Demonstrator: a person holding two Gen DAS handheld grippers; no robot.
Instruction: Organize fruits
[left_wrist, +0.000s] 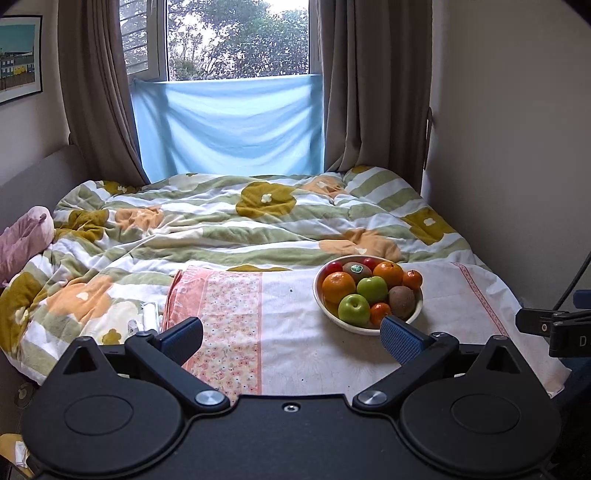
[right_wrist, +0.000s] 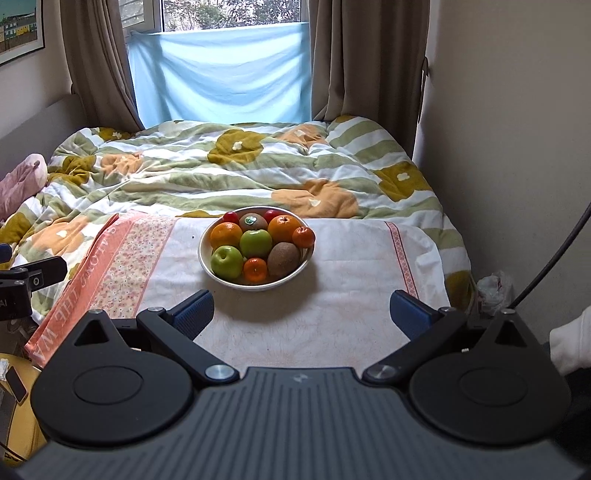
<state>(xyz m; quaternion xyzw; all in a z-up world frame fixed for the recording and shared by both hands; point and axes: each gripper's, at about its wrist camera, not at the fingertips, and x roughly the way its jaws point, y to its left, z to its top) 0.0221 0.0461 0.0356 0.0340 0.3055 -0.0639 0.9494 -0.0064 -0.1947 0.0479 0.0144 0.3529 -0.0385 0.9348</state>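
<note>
From the left wrist, the left gripper (left_wrist: 291, 334) stands wide, holding nothing, above the towel (left_wrist: 295, 332); the fruit bowl (left_wrist: 325, 308) sits just beyond its right finger. From the right wrist, the right gripper (right_wrist: 301, 312) gapes equally wide and empty, with the bowl (right_wrist: 258, 285) centred ahead.

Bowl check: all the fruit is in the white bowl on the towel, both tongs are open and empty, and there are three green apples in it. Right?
Not quite: the bowl holds two green apples, one at the front left and one in the middle, as the right wrist view shows. The rest stands: it sits on the towel, and the left tongs and right tongs are open and empty.
</note>
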